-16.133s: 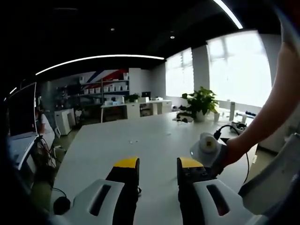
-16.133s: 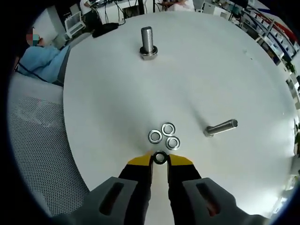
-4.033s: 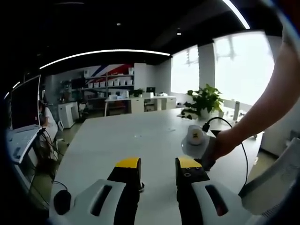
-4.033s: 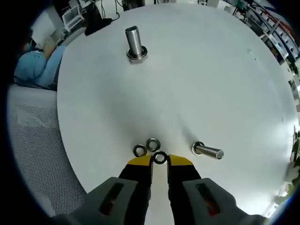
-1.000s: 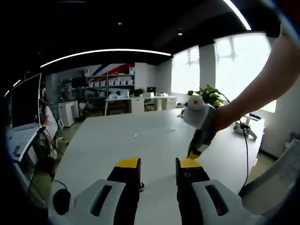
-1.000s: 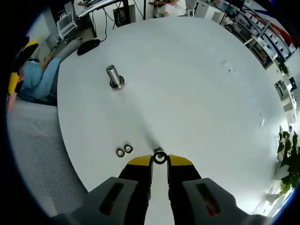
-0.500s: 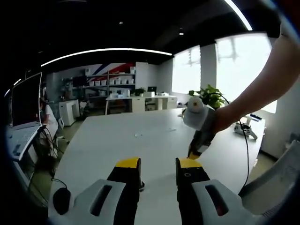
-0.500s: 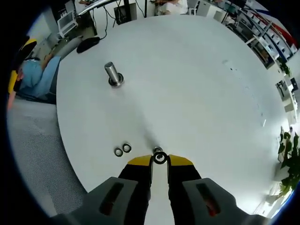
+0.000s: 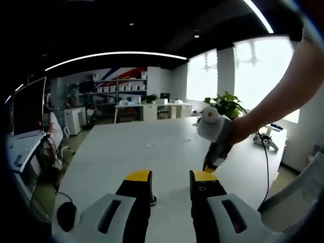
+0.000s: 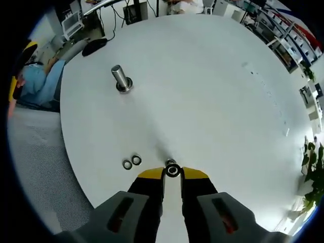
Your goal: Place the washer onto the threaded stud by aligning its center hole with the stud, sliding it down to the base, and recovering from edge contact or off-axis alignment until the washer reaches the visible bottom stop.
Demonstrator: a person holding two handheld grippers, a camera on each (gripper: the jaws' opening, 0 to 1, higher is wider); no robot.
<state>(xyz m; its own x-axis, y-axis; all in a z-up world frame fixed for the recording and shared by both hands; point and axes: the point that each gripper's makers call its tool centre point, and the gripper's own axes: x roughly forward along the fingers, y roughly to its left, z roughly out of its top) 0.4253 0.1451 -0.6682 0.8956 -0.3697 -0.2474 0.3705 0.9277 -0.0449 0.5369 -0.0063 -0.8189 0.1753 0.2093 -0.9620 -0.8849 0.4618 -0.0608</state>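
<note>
washer (image 10: pixel 172 171): pinched edge-on between the right gripper (image 10: pixel 172 173) fingers, hole facing the camera, held high above the bench (image 10: pixel 212 101).
stud: a second bolt (image 10: pixel 170 162) sits right behind the held washer, seen almost end-on; 4 s ago it lay off to the right on its side. Cannot tell if it now stands up or if the view just lines up with it.
upright bolt (image 10: pixel 120 78): stands on its head well off toward the far left, nothing on it.
change: view has lifted away from the bench over the last few seconds, barely any drift in the last half second. Reads as lining up over the near bolt; washer not threaded yet.
spare washers (image 10: pixel 131 162): two, flat on the bench, just left of the fingers.
left gripper (image 9: pixel 171 178): fingers parted, holding nothing, parked low over the bench; right gripper (image 9: pixel 214 143) visible beyond it, raised.
</note>
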